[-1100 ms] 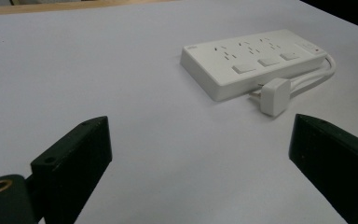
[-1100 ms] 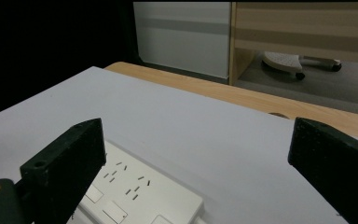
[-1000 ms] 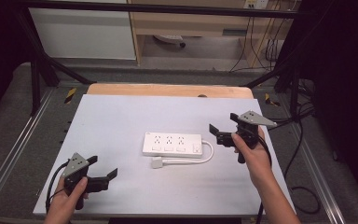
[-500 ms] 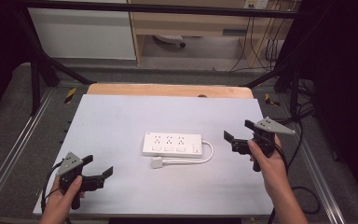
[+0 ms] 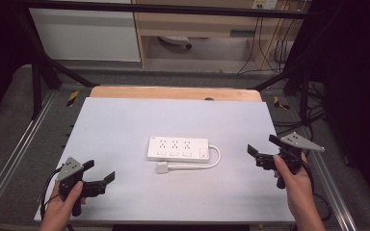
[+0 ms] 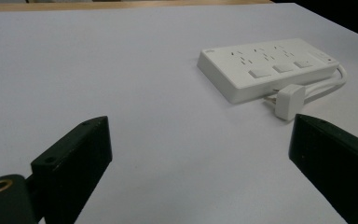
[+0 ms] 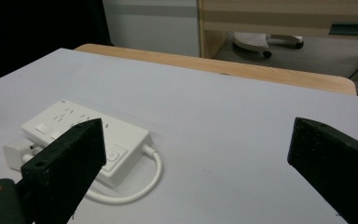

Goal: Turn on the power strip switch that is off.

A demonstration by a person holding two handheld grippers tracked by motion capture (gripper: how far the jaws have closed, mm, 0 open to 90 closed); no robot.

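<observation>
A white power strip (image 5: 177, 149) lies flat in the middle of the white table (image 5: 125, 120). Its short cable (image 5: 215, 159) loops round to a white plug (image 5: 162, 168) lying loose by its near edge. My left gripper (image 5: 99, 171) is at the near left corner, open and holding nothing, and points toward the strip (image 6: 265, 70) and plug (image 6: 289, 100). My right gripper (image 5: 262, 145) hovers at the table's right edge, also open and holding nothing. The strip (image 7: 84, 135) lies ahead of it to its left. The jaws of both stand wide apart.
A wooden strip (image 5: 173, 92) runs along the table's far edge. Metal rails (image 5: 9, 159) flank both sides, and black frame bars cross behind. Cables (image 5: 313, 120) hang off the right side near my right hand.
My right gripper has drawn back from beside the strip, rightward and nearer, to the table's right edge. My left gripper has slid a little nearer, toward the left corner. The strip has stayed put.
</observation>
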